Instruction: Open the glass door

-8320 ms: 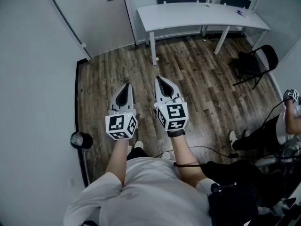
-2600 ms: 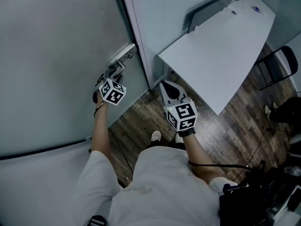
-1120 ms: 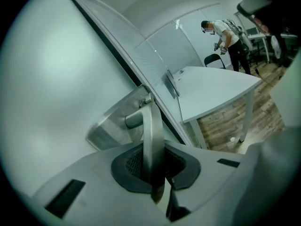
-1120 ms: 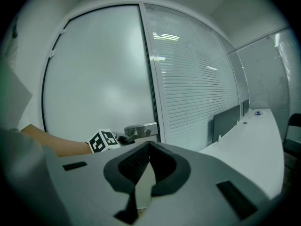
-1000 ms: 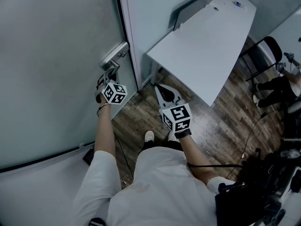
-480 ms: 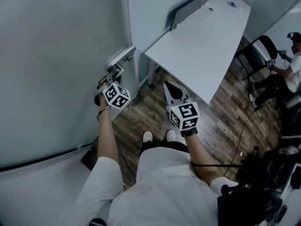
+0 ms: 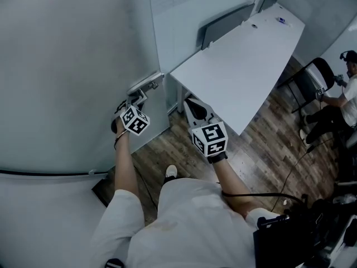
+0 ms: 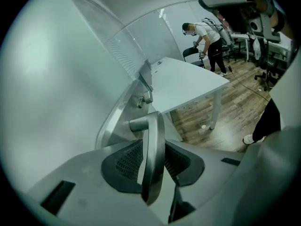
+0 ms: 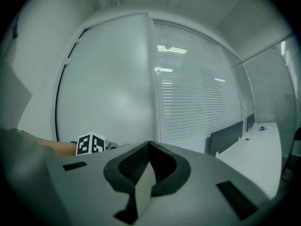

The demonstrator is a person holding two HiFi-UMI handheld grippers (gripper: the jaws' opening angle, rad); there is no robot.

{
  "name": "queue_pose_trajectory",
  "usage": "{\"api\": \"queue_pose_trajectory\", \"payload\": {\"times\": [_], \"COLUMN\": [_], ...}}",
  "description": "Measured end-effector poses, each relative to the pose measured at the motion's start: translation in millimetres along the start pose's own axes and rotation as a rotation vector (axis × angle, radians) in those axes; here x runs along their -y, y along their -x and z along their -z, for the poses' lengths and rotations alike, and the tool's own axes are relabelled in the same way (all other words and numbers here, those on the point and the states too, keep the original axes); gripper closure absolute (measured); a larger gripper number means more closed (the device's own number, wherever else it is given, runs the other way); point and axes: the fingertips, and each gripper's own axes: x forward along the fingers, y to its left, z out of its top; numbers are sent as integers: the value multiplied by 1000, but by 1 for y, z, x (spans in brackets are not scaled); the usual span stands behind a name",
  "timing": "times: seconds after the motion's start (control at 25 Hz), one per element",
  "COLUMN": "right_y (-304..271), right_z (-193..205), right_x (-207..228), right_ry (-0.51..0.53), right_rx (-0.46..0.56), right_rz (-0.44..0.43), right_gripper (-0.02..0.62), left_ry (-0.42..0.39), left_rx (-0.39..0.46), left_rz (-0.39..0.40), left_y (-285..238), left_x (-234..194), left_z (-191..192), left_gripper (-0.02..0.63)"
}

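Note:
The frosted glass door (image 7: 67, 66) fills the left of the head view, its edge swung away from the frame. Its metal lever handle (image 7: 146, 84) sits on a steel plate. My left gripper (image 7: 133, 99) is at that handle. In the left gripper view the lever (image 8: 154, 159) hangs between the jaws of the left gripper (image 8: 153, 147); they are opening, with a gap on each side. My right gripper (image 7: 192, 102) hovers to the right of the door edge, shut and empty. In its own view the right gripper (image 9: 149, 145) faces the glass wall with blinds (image 9: 197, 98).
A white desk (image 7: 240, 54) stands close to the right of the door opening, a dark chair (image 7: 312, 77) and a person (image 7: 348, 94) beyond it. Cables (image 7: 290, 149) run over the wood floor. A dark object (image 7: 103, 191) lies at the door's foot.
The left jaws have come apart around the lever. The door and handle have swung a little toward the desk, the left gripper with them. The right gripper has risen slightly.

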Motion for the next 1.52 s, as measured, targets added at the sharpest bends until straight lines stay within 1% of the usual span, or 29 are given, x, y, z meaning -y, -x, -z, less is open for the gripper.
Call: {"api": "queue_pose_trajectory", "payload": {"times": [0.04, 0.12, 0.32, 0.4, 0.52, 0.6, 0.68, 0.72, 0.84, 0.88, 0.92, 1.04, 1.12, 1.24, 1.32, 1.36, 1.44, 1.52], "right_y": [10, 32, 76, 91, 113, 128, 138, 141, 156, 165, 174, 193, 213, 257, 266, 265, 262, 262], "right_z": [-4, -8, 0, 6, 14, 21, 32, 38, 54, 57, 59, 64, 72, 98, 121, 124, 104, 76], "right_x": [8, 25, 60, 70, 75, 78, 79, 78, 67, 63, 60, 53, 40, -1, -30, -39, -40, -35], "right_ry": [0, -5, -58, -78, -99, -112, -128, -134, -123, -117, -112, -118, -122, -103, -87, -80, -73, -73], "right_rx": [9, 24, 51, 52, 50, 47, 39, 32, 10, 7, 7, 11, 7, 13, 18, 19, 23, 28], "right_rz": [-10, -22, -57, -75, -119, -147, -169, -183, -244, -267, -288, -339, -367, -408, -432, -442, -461, -474], "right_gripper": [593, 592, 594, 593, 594, 592, 593, 592, 592, 592, 592, 592, 592, 592, 592, 592, 592, 592], "left_ry": [0, -31, -173, -210, -193, -203, -253, -292, -459, -496, -515, -542, -555, -560, -567, -577, -598, -597], "left_rx": [-19, -54, -122, -143, -139, -136, -140, -156, -281, -297, -292, -254, -249, -243, -228, -221, -219, -230], "left_rz": [-17, -53, -99, -96, -63, -47, -44, -44, -73, -88, -96, -85, -65, -42, -41, -41, -24, 33], "left_y": [3, 7, 26, 35, 54, 66, 72, 73, 79, 85, 93, 115, 134, 165, 169, 170, 181, 197], "left_x": [4, 15, 51, 69, 93, 110, 126, 135, 164, 174, 182, 205, 230, 291, 322, 329, 325, 317], "left_z": [-3, -7, -3, -3, -7, -9, -8, -3, 23, 28, 29, 25, 30, 57, 85, 93, 84, 67], "left_gripper": [511, 502, 503, 503, 507, 518, 530, 534, 534, 556, 557, 557, 557, 565, 572, 572, 572, 572]}}
